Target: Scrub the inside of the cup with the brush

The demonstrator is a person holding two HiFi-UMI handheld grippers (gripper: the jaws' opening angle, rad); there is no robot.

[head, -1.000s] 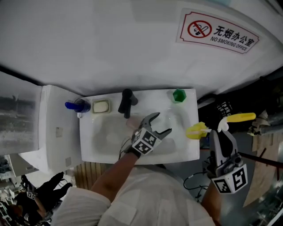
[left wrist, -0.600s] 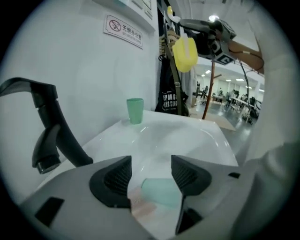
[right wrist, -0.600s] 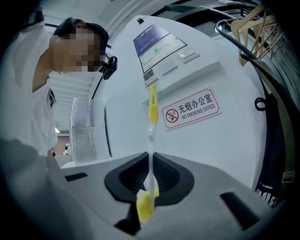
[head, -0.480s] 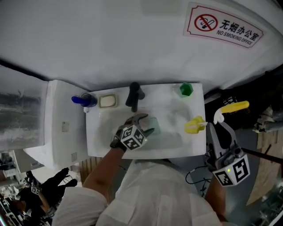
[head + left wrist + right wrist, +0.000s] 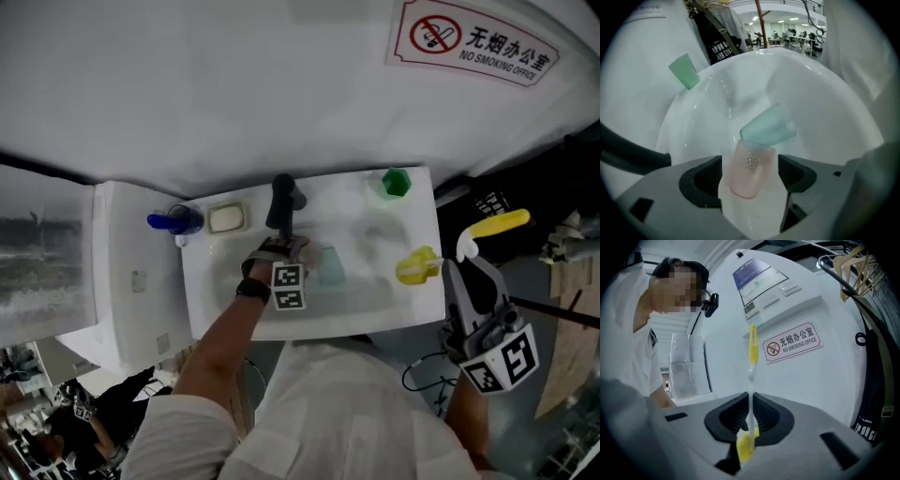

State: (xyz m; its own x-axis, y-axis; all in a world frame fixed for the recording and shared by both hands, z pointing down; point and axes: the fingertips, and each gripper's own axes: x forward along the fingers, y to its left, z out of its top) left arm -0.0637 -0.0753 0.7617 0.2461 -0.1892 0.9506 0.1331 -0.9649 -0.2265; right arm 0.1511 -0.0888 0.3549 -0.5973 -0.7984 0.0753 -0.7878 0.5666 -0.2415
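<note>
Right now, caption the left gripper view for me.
Left gripper, jaws opening, straddles pink cup in the sink, teal cup beyond.

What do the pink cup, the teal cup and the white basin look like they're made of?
Pink cup: likely frosted translucent plastic, since light passes through it and its wall is dimpled.
Teal cup: probably the same matte translucent plastic.
Basin: glossy white. The sharp highlights suggest glazed ceramic, though it could be enamel.
</note>
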